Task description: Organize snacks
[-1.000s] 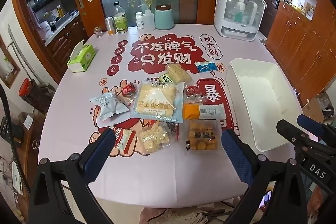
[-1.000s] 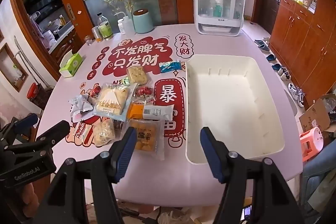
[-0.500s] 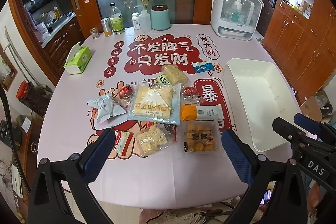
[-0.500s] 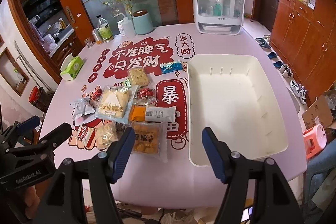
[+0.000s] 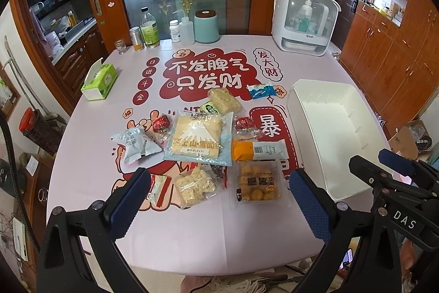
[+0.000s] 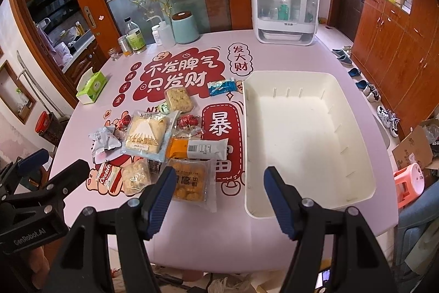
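Observation:
Several snack packets lie in a cluster on the pink table: a large pale bread bag (image 5: 197, 140) (image 6: 146, 135), an orange-and-white bar (image 5: 259, 150) (image 6: 199, 148), a pack of yellow balls (image 5: 258, 181) (image 6: 190, 180), a grey packet (image 5: 135, 144) and a blue packet (image 5: 262, 90) (image 6: 221, 85). A white bin (image 5: 333, 133) (image 6: 304, 139) stands with nothing in it to their right. My left gripper (image 5: 216, 199) hovers open above the near snacks. My right gripper (image 6: 219, 197) hangs open between the yellow-ball pack and the bin. Nothing is between either pair of fingers.
At the table's far edge stand bottles (image 5: 149, 28), a teal canister (image 5: 206, 26) and a white cabinet-like appliance (image 5: 303, 21). A green tissue box (image 5: 98, 78) sits at the left. Wooden cupboards line the right wall; a pink stool (image 6: 408, 183) and cardboard box (image 6: 414, 147) are on the floor.
Both views have crept a little nearer and steadier over the table. No snack has moved and both grippers stay open with nothing in them.

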Motion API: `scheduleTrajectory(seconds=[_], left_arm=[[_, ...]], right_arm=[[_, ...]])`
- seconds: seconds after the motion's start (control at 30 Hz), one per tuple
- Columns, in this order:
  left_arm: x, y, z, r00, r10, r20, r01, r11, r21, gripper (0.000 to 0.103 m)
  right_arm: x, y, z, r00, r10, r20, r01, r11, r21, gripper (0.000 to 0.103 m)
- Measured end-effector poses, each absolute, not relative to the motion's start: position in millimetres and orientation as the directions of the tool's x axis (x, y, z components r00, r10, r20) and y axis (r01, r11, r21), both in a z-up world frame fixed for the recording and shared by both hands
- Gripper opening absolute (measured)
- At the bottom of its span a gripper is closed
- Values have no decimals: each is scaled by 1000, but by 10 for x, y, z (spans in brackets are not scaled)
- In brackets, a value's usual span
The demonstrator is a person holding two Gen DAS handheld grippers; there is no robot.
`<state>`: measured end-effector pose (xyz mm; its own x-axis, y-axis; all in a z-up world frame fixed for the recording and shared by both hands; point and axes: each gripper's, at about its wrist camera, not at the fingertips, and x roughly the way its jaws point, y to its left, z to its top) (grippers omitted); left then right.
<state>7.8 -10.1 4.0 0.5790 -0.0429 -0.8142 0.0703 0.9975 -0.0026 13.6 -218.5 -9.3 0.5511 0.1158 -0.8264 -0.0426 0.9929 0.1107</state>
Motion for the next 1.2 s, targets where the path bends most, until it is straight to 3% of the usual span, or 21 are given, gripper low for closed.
scheduleTrajectory(seconds=[1.2], left_arm=[[158,158,-26,557,-43,-829,47,999,-20,100]], right_arm=[[165,-2037,-149,541,130,-831,-53,991,120,67]])
